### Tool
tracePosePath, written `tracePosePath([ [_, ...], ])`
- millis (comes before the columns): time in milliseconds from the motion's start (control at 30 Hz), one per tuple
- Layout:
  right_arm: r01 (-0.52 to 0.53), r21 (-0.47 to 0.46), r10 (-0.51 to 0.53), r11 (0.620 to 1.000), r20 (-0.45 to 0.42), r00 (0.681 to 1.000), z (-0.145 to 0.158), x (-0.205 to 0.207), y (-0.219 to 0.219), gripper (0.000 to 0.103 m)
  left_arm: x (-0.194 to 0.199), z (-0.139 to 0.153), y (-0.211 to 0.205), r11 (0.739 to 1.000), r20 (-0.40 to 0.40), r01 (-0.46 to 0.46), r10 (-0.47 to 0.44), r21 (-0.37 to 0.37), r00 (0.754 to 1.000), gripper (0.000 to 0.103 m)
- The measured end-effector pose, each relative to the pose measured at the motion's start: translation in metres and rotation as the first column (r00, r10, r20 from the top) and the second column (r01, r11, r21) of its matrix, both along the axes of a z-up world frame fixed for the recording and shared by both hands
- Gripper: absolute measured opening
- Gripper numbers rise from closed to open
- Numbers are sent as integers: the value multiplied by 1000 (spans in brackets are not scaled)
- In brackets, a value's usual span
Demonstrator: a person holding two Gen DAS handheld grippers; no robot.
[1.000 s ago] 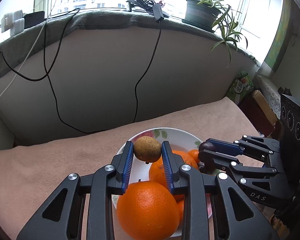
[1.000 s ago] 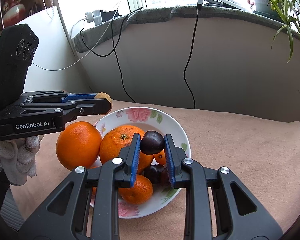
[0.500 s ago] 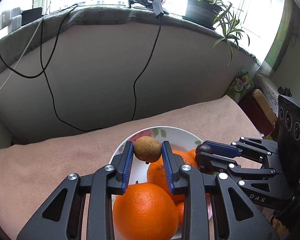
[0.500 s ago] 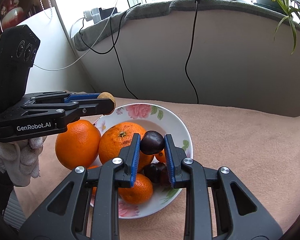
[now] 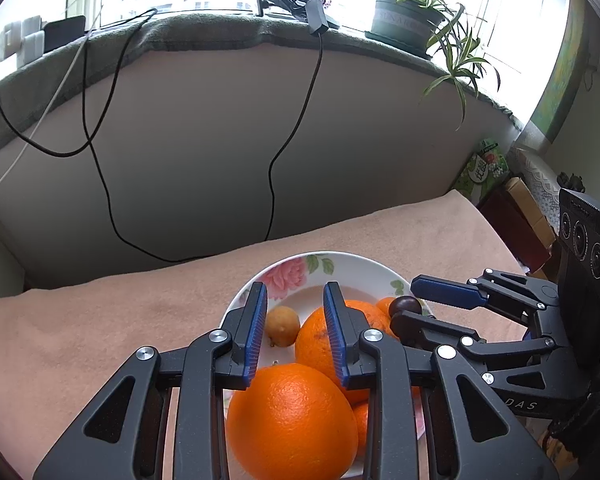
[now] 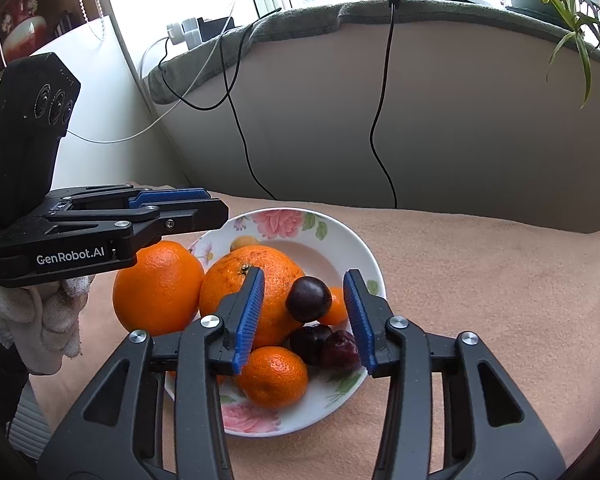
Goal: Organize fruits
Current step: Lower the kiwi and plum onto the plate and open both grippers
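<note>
- Left gripper (image 5: pixel 295 292): jaws parted, nothing pinched between them.
- Small brown fruit (image 5: pixel 284 326) down in the flowered bowl (image 5: pixel 356 264), just below and beyond the left pad, clear of both pads, beside the bowl orange (image 5: pixel 320 340).
- Right gripper (image 6: pixel 303 276): jaws just been opening. Dark plum (image 6: pixel 309 299) between them but touched by neither pad, leaning on the bowl orange, above two more plums (image 6: pixel 312 344) and a mandarin (image 6: pixel 274 376).
- Both drops look done. Bowl sitting on the cloth-covered counter (image 6: pixel 480 280).
- Only stray left, by the look of it: loose orange (image 6: pixel 158 288) on the counter, outside the bowl on its left side, at the rim. Touching or just beside, cannot tell.
- Key relation: loose orange directly under and a little behind the left jaws in the left wrist view. Well off to the left of the right jaws, with the bowl orange in between. Left hand nearer, so probably the left's job.
- Round, so no long axis to line up on. Much wider than the present left gap, so would need opening wide, backing off, then coming down over it.
- Risk: rolling away on the cloth, or knocking the rim while closing.
</note>
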State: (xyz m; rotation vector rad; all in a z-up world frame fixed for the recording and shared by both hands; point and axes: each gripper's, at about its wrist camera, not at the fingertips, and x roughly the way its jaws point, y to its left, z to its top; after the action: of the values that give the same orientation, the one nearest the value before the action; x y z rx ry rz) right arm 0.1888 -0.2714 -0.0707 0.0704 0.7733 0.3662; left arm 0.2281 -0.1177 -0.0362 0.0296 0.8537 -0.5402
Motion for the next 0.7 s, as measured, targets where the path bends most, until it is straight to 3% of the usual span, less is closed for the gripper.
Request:
tracePosePath([
  [167, -1, 2, 1, 1000, 3, 1000, 0, -2, 1, 45, -2, 1, 2, 1000, 1, -2, 2, -5, 1000, 28],
  [233, 3, -1, -3, 1000, 7, 1000, 1, -3, 1, 58, -3, 3, 2, 1000, 6, -3, 3, -4, 1000, 37],
  [300, 5, -3, -5, 1000, 14, 1000, 2, -5, 2, 63, -5, 4, 2, 1000, 11, -2, 2, -6, 1000, 43],
  [367, 5, -2, -5, 1000, 15, 1000, 4, -6, 3, 65, -7, 5, 2, 1000, 14, -5, 5, -3, 1000, 46],
  [400, 6, -2, -6, 1000, 16, 1000, 4, -7, 3, 68, -7, 6, 2, 1000, 17, -6, 6, -2, 1000, 55],
  [467, 9, -4, -9, 1000, 19, 1000, 5, -7, 3, 74, -9, 7, 2, 1000, 23, -9, 9, -2, 1000, 63],
  [533, 10, -4, -10, 1000, 21, 1000, 7, -9, 3, 77, -12, 8, 2, 1000, 28, -7, 7, 0, 1000, 64],
  [600, 13, -6, -13, 1000, 21, 1000, 7, -10, 4, 78, -13, 10, 0, 1000, 34, -12, 11, 4, 999, 73],
  [700, 19, -8, -19, 1000, 19, 1000, 8, -12, 4, 82, -16, 12, 2, 1000, 42, -26, 26, 4, 999, 76],
])
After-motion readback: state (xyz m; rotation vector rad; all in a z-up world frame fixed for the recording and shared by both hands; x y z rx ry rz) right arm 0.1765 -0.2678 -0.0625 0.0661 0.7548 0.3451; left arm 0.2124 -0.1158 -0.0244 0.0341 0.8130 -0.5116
